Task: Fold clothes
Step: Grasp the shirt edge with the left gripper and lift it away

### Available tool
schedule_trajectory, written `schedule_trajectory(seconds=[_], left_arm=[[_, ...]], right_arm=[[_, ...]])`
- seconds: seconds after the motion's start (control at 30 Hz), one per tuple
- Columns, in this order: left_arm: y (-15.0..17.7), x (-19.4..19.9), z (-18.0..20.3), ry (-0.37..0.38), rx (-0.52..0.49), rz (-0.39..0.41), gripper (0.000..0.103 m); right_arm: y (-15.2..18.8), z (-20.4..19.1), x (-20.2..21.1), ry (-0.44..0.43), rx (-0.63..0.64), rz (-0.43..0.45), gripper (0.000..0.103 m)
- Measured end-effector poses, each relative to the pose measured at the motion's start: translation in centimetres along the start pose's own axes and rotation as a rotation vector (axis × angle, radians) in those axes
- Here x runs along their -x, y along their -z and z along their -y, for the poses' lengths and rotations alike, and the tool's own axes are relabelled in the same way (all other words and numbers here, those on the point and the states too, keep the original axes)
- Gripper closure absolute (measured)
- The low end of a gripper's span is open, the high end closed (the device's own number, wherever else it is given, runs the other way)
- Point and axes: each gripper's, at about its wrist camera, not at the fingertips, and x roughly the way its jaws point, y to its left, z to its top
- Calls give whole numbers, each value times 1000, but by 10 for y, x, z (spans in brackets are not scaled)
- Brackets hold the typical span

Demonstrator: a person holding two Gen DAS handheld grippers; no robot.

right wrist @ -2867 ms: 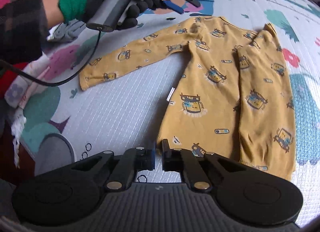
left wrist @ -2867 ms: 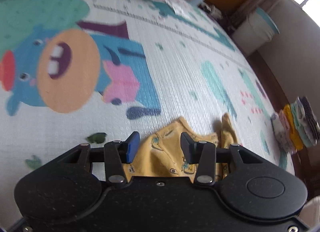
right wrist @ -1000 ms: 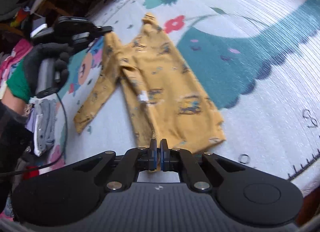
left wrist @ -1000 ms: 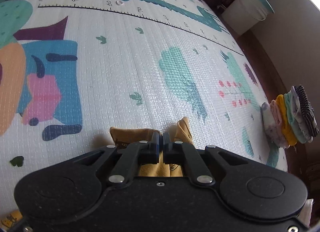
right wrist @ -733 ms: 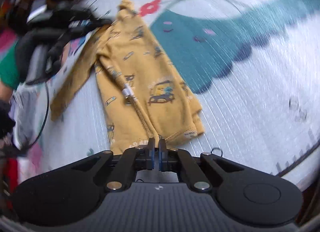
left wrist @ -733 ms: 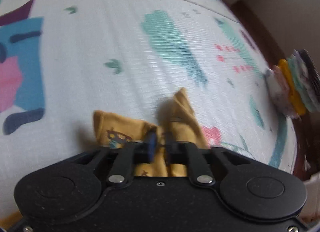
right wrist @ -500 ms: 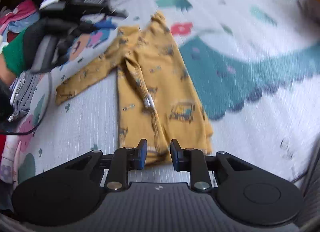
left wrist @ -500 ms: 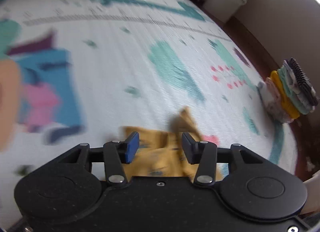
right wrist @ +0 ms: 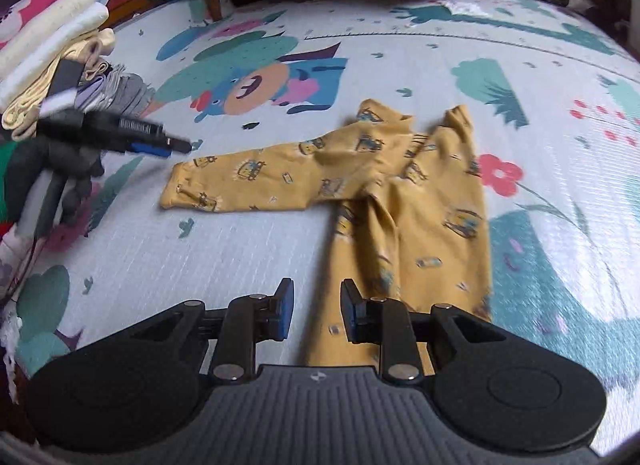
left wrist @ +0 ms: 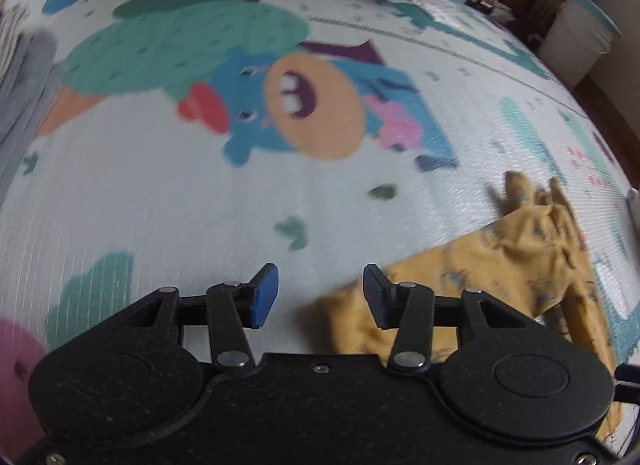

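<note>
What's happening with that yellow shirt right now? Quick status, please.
Left tool and right tool both open, holding nothing. Yellow shirt flat on play mat, one sleeve out sideways. Nothing in the way.

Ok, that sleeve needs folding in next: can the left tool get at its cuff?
Probably yes: the left tool hovers open just beside the cuff, with only bare mat between.

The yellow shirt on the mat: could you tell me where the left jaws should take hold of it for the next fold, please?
Probably the cuff of the outstretched sleeve. The yellow shirt lies flat on the mat with that sleeve pointing toward the left gripper, its end free and unfolded. Come in from that side, low along the mat, and pinch the cuff's edge.
</note>
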Motion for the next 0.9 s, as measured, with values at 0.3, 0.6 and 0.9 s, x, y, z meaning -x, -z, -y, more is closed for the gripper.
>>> schedule_trajectory(seconds=[0.3, 0.6, 0.9], left_arm=[[21, -5, 5, 80, 47, 46, 95], [-24, 51, 83, 335, -28, 60, 97], [-129, 88, 293, 442, -451, -77, 97]], right_arm=[[-21, 1, -44, -118, 19, -209, 60], [-87, 23, 6, -266, 205, -547, 44], [-164, 57, 203, -298, -53, -219, 27]])
